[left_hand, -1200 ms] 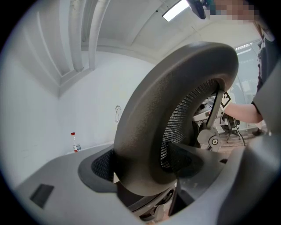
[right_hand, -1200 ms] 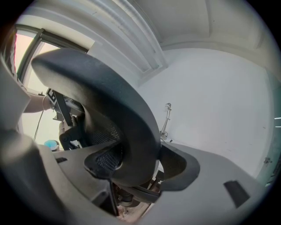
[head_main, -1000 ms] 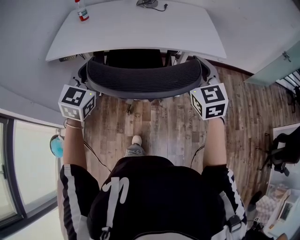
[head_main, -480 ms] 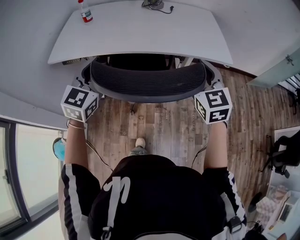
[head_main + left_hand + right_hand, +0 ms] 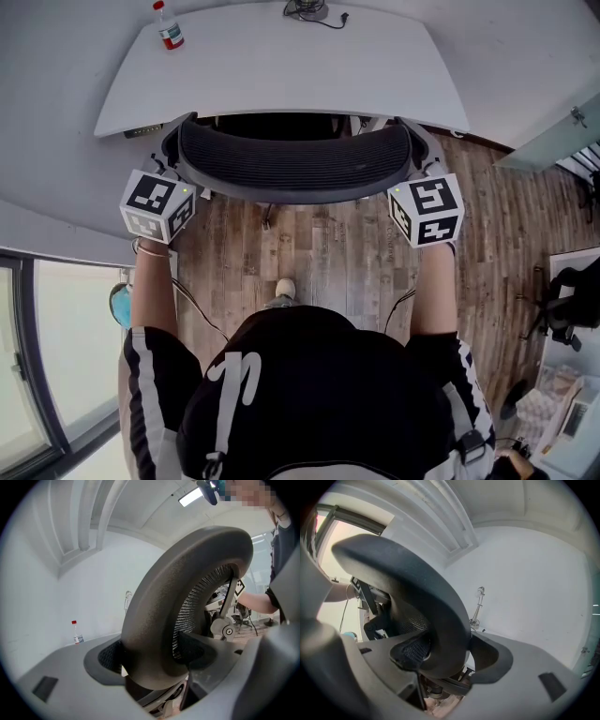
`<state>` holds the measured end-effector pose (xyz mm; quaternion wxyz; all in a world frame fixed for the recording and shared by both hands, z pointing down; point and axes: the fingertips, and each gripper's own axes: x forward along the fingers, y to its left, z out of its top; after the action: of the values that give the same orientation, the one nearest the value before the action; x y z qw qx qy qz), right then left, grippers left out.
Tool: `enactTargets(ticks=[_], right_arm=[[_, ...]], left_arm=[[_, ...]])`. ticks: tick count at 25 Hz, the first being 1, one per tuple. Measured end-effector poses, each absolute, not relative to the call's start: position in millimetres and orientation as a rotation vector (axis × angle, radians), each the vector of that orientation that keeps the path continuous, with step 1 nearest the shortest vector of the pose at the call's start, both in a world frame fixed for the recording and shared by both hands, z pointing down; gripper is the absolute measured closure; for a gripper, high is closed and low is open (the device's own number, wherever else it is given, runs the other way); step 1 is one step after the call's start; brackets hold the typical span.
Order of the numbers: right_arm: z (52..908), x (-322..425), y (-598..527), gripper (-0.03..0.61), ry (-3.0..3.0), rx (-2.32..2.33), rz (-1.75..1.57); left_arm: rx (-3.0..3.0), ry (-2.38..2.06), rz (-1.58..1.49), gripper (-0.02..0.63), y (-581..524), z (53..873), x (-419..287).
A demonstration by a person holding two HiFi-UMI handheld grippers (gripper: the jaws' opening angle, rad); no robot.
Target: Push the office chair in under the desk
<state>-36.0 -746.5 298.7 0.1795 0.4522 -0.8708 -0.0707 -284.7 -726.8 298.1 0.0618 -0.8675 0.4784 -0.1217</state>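
Note:
A black mesh office chair stands at a white desk [image 5: 281, 66]. Its curved backrest [image 5: 295, 164] lies along the desk's near edge, and the seat is hidden beneath the top. My left gripper [image 5: 173, 159] is shut on the backrest's left end, and the dark rim [image 5: 154, 620] fills its jaws in the left gripper view. My right gripper [image 5: 417, 155] is shut on the right end, with the rim [image 5: 436, 634] clamped between its jaws in the right gripper view.
A small red-capped bottle [image 5: 167, 26] stands at the desk's back left, and a stand with a cable [image 5: 307, 9] at the back middle. Wooden floor [image 5: 319, 253] lies under me. A window wall runs along the left. Another dark chair [image 5: 572, 309] stands far right.
Both grippers and the backrest have moved forward toward the desk, so the backrest now meets the desk's near edge. My foot has stepped forward.

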Motion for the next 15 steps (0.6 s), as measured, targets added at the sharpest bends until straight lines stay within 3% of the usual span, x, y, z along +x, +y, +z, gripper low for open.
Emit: enactTargets(ticks=[15], right_arm=[[297.8, -54.1, -770.9, 0.307, -2.439, 1.317, -0.201]], left_arm=[[-2.639, 1.43, -0.384, 0.261, -759.9, 297.8, -304.0]])
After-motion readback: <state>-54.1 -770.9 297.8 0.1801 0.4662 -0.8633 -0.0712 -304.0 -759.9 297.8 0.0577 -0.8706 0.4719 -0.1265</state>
